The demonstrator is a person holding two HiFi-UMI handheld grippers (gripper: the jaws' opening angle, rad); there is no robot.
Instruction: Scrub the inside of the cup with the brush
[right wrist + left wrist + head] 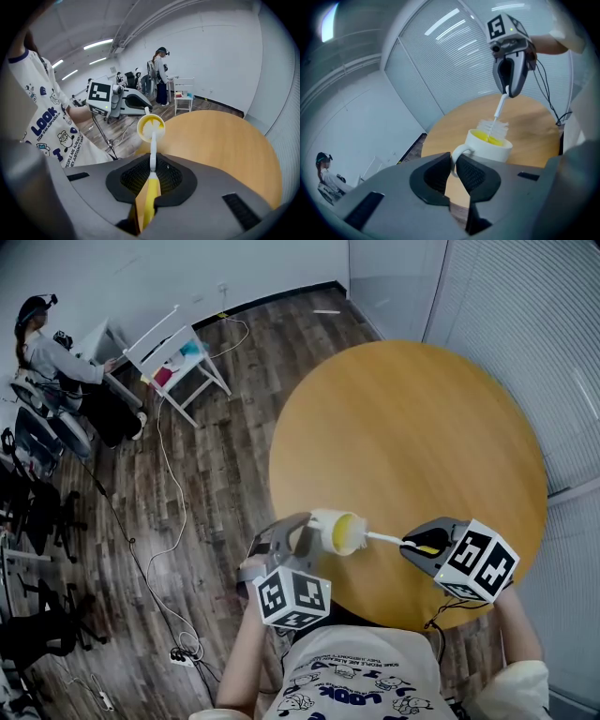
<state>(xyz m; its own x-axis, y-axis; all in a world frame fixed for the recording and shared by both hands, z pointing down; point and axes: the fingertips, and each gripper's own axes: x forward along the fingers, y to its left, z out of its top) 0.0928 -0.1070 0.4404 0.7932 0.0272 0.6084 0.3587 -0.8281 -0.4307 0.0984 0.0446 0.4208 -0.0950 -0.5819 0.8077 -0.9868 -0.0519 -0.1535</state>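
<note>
With the left hand-held gripper clamping the cup steady and the right hand-held gripper pinching the brush, push deeper, then twist.

Left gripper: jaws closed on the handle of the cup, pointing right, marker cube nearest the body.
Right gripper: jaws clamped on the yellow handle of the brush, pointing left.
Left forearm: bare, reaching forward.
Right forearm: bare, angled forward and inward.
Grippers together: facing each other, near but apart.
</note>
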